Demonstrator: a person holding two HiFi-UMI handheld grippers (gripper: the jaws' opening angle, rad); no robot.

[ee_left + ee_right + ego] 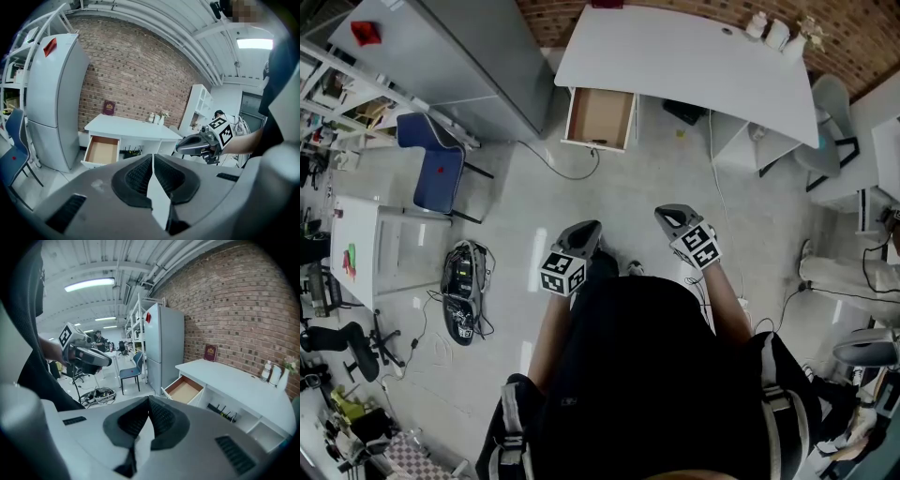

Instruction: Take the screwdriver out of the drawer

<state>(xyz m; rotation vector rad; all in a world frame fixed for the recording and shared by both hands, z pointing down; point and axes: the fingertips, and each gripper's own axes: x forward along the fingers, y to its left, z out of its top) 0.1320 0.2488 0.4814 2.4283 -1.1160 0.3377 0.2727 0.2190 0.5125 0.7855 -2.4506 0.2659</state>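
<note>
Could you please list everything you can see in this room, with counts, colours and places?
White desk: one, white, against the red brick wall.
Open wooden drawer: one, brown inside, pulled out at the desk's left end; no screwdriver can be made out in it.
Tall grey refrigerator: one, grey, left of the desk.
Dark red book: one, upright at the back of the desk.
Small white bottles: about three, white, at the desk's right end.
Blue chair: one, on the floor by the refrigerator.
Black cable bundle: one, on the floor to the person's left.
Left gripper: one, grey, shut, empty.
Right gripper: one, grey, shut, empty.
</note>
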